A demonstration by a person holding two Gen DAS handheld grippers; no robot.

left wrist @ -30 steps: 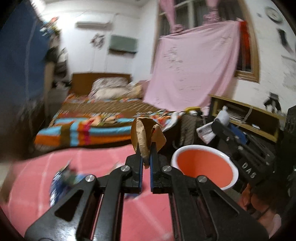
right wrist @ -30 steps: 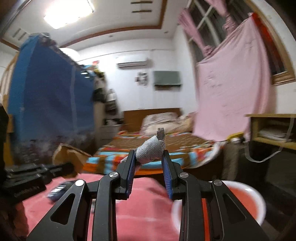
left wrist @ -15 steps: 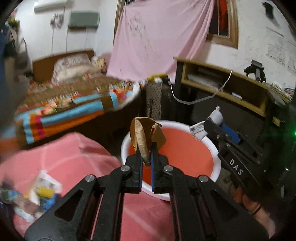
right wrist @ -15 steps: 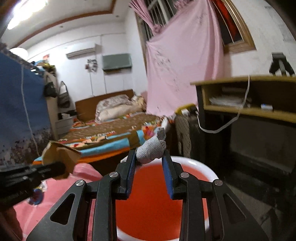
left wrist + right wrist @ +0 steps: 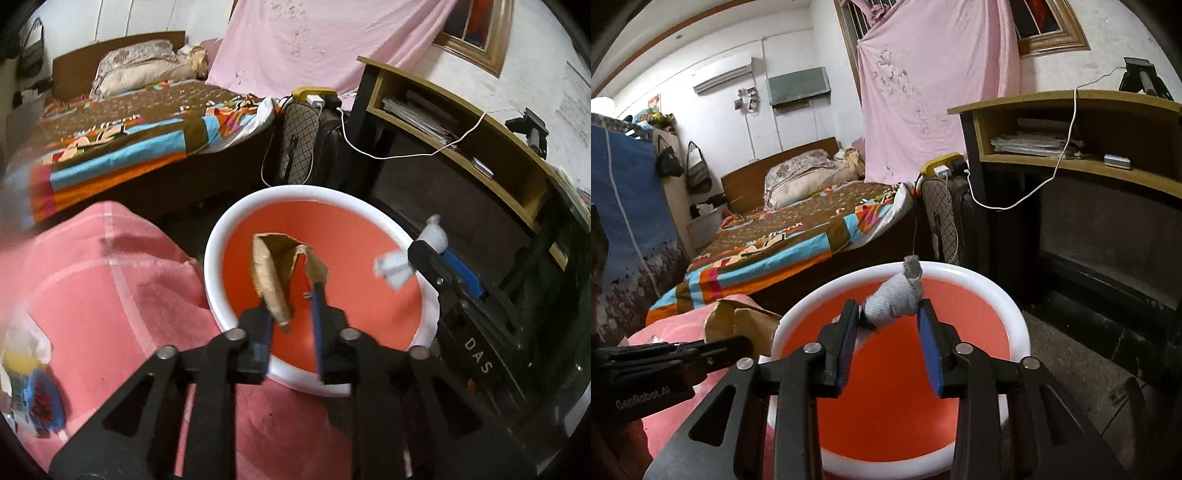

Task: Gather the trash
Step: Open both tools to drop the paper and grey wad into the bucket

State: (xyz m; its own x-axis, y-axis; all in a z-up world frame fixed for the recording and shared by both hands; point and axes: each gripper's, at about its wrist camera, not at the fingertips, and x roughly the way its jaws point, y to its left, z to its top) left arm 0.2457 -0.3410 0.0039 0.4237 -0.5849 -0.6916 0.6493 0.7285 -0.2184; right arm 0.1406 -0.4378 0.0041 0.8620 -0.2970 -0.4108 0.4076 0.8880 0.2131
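1. Left gripper (image 5: 288, 306) sits over the bin (image 5: 221, 236), jaws opening. The brown paper (image 5: 275, 273) hangs between them, leaning on the 9 o'clock finger, so I'd say it's mid-drop.
2. Right gripper (image 5: 888, 321) comes in from 3 o'clock, jaws also opening. The grey wad (image 5: 894, 302) is between the fingers but no longer squeezed, right above the red inside of the bin so it falls in.
3. More trash (image 5: 33, 391) waits at 8 o'clock on the pink cloth (image 5: 110, 295).
4. Bed (image 5: 122, 129) at 11 o'clock, desk (image 5: 461, 147) at 2.
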